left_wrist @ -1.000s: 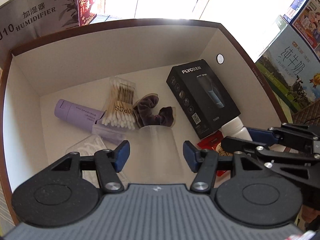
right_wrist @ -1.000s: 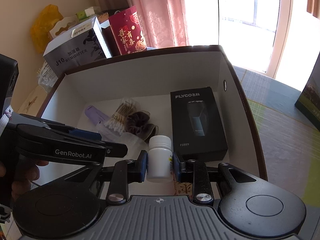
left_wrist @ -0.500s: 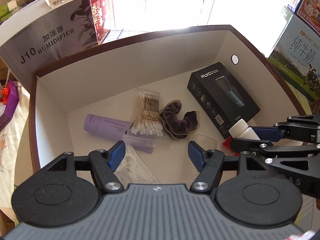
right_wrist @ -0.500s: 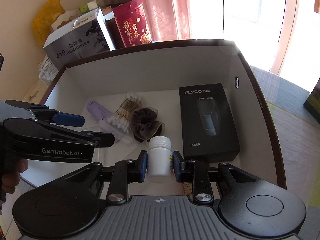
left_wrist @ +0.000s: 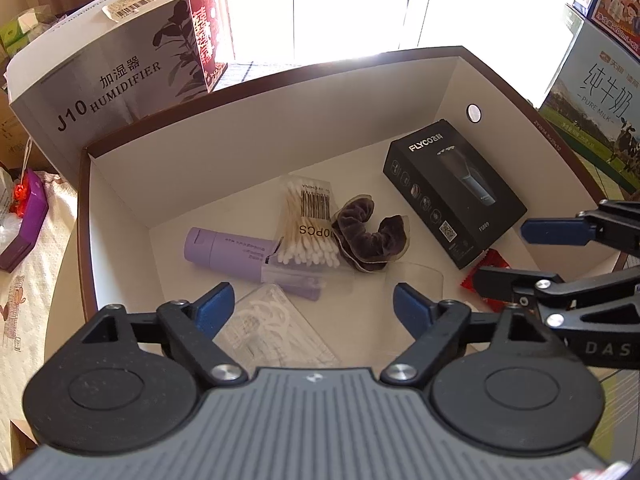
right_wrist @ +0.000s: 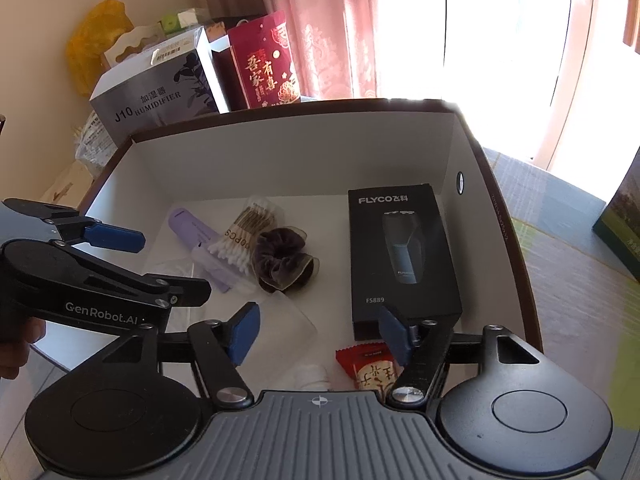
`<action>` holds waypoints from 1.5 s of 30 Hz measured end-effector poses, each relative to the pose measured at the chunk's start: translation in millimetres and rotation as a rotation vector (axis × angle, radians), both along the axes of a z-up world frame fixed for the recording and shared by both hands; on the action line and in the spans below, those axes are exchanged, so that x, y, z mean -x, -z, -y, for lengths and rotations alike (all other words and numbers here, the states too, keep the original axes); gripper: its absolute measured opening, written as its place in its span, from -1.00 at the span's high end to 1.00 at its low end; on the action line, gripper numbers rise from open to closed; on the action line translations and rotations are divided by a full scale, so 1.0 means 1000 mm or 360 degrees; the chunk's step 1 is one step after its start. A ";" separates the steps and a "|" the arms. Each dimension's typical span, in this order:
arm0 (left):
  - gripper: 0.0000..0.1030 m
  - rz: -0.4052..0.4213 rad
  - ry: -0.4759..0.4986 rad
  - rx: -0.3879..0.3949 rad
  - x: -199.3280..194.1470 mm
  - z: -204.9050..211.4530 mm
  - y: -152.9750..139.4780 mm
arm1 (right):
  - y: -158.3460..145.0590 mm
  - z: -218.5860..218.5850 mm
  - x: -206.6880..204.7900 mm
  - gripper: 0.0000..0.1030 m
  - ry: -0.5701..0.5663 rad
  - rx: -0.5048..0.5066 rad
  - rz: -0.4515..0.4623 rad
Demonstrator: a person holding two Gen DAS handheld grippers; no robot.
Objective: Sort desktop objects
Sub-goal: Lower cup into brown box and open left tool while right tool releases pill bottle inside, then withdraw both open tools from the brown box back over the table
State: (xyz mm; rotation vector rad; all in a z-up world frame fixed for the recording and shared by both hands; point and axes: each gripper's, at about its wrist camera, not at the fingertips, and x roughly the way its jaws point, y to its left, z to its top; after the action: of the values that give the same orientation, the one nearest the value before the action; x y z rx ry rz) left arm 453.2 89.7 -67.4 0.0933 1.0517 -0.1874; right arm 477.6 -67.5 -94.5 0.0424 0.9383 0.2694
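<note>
Inside the box (left_wrist: 280, 128): one FLYCO shaver carton (left_wrist: 452, 192), one purple tube (left_wrist: 228, 250), one cotton-swab pack (left_wrist: 308, 224), one brown scrunchie (left_wrist: 368, 236), one red snack packet (right_wrist: 370, 366), one white bottle (right_wrist: 308, 374).

A home room: pink curtains (right_wrist: 320, 28) hang at a sunlit window (right_wrist: 500, 40), with a humidifier box (right_wrist: 156, 96), red gift bag (right_wrist: 262, 66) and milk carton (left_wrist: 596, 92) crowding the table.

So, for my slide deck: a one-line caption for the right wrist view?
Open right tool above white box holding black shaver carton, red snack packet.
</note>
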 end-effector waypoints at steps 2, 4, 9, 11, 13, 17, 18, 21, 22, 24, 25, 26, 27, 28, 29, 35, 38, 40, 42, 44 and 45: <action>-0.73 0.0001 -0.0005 -0.0007 0.001 0.000 -0.001 | -0.003 0.002 0.001 -0.58 0.0012 -0.0021 0.0016; -0.75 0.0005 -0.0006 -0.0010 0.003 -0.001 -0.002 | -0.006 0.004 0.003 -0.78 0.0026 -0.0037 0.0039; -0.82 0.0024 -0.0020 -0.0011 0.007 -0.002 -0.009 | -0.014 0.004 0.007 -0.96 0.0019 -0.0037 0.0087; -0.85 0.0032 -0.0024 -0.0004 0.010 -0.004 -0.012 | -0.016 0.004 0.009 -0.96 0.0015 -0.0035 0.0090; -0.88 0.0047 -0.0032 -0.0001 0.013 -0.006 -0.016 | -0.018 0.005 0.012 -0.96 0.0011 -0.0047 0.0099; -0.88 0.0079 -0.0042 0.0019 0.025 -0.010 -0.026 | -0.029 0.008 0.022 -0.96 -0.0001 -0.0089 0.0136; -0.88 0.0092 -0.0043 0.0023 0.030 -0.011 -0.029 | -0.032 0.009 0.026 -0.96 -0.0004 -0.0101 0.0147; -0.88 0.0126 -0.0044 0.0043 0.042 -0.013 -0.038 | -0.040 0.013 0.039 -0.96 -0.0011 -0.0136 0.0181; -0.88 0.0132 -0.0046 0.0052 0.046 -0.013 -0.041 | -0.042 0.014 0.043 -0.96 -0.0010 -0.0147 0.0188; -0.88 0.0148 -0.0053 0.0068 0.054 -0.014 -0.046 | -0.047 0.016 0.052 -0.96 -0.0007 -0.0165 0.0205; -0.88 0.0156 -0.0057 0.0072 0.058 -0.014 -0.049 | -0.049 0.016 0.057 -0.96 -0.0009 -0.0172 0.0215; -0.88 0.0166 -0.0061 0.0075 0.062 -0.015 -0.052 | -0.051 0.017 0.062 -0.96 -0.0013 -0.0179 0.0226; -0.88 0.0179 -0.0065 0.0079 0.067 -0.016 -0.055 | -0.053 0.018 0.068 -0.96 -0.0016 -0.0185 0.0235; -0.88 0.0191 -0.0067 0.0083 0.071 -0.017 -0.058 | -0.055 0.018 0.073 -0.96 -0.0017 -0.0191 0.0243; -0.88 0.0204 -0.0067 0.0087 0.076 -0.017 -0.061 | -0.057 0.019 0.078 -0.96 -0.0017 -0.0196 0.0251; -0.88 0.0250 -0.0044 0.0110 0.108 -0.015 -0.074 | -0.065 0.022 0.108 -0.96 -0.0015 -0.0231 0.0284; -0.88 0.0267 -0.0043 0.0116 0.124 -0.013 -0.079 | -0.069 0.021 0.122 -0.96 -0.0021 -0.0239 0.0299; -0.88 0.0274 -0.0038 0.0126 0.135 -0.012 -0.082 | -0.071 0.021 0.133 -0.96 -0.0026 -0.0247 0.0306; -0.88 0.0273 -0.0030 0.0134 0.146 -0.011 -0.084 | -0.072 0.021 0.143 -0.96 -0.0031 -0.0255 0.0310; -0.88 0.0273 -0.0025 0.0136 0.157 -0.010 -0.085 | -0.073 0.020 0.154 -0.96 -0.0031 -0.0261 0.0309; -0.88 0.0273 -0.0024 0.0136 0.162 -0.009 -0.086 | -0.073 0.020 0.158 -0.96 -0.0029 -0.0266 0.0309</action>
State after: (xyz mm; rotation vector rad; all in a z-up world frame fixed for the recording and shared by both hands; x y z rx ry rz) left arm 290.7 98.6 18.6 0.0237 0.8722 -0.2066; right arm 319.2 -87.6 -21.7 0.1586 0.7222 0.3616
